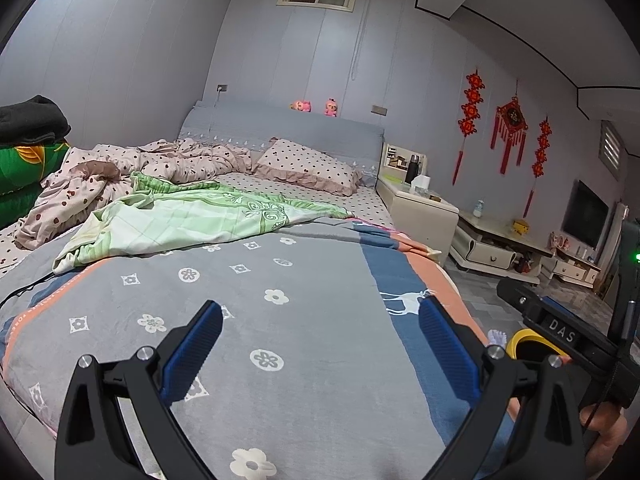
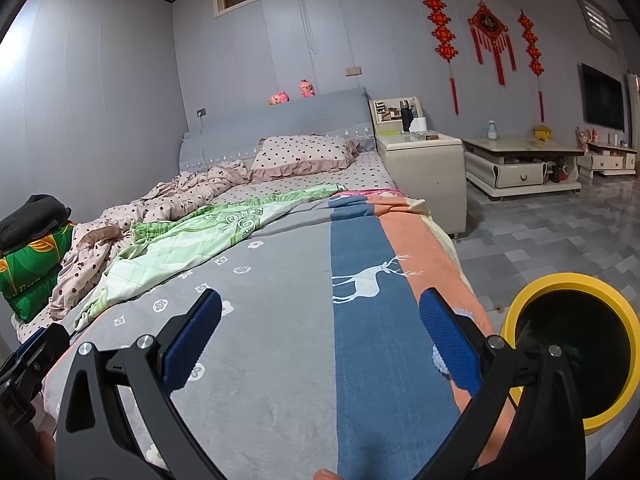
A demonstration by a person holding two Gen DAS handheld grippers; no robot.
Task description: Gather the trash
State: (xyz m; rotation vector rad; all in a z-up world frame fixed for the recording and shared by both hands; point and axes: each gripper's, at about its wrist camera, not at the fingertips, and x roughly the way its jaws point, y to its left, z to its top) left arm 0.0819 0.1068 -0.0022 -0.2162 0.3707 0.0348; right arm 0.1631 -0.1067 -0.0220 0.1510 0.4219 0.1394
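Both my grippers, left (image 1: 320, 354) and right (image 2: 320, 350), hover wide open and empty over the bed (image 1: 280, 320); no trash visible on it, bin (image 2: 572, 350) on floor beside bed, so collection looks unstarted or finished.

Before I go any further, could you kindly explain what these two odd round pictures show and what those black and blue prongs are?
Each picture comes from a fisheye camera mounted on a hand-held gripper that a person carries, one per hand. The prongs are its two fingers with blue pads. The left hand-held gripper and the right hand-held gripper are both open and hold nothing. Both look over a bed covered with a grey flowered blanket, a green quilt and a spotted pillow. Beside the bed, on the floor, stands a yellow-rimmed bin, presumably for the trash.
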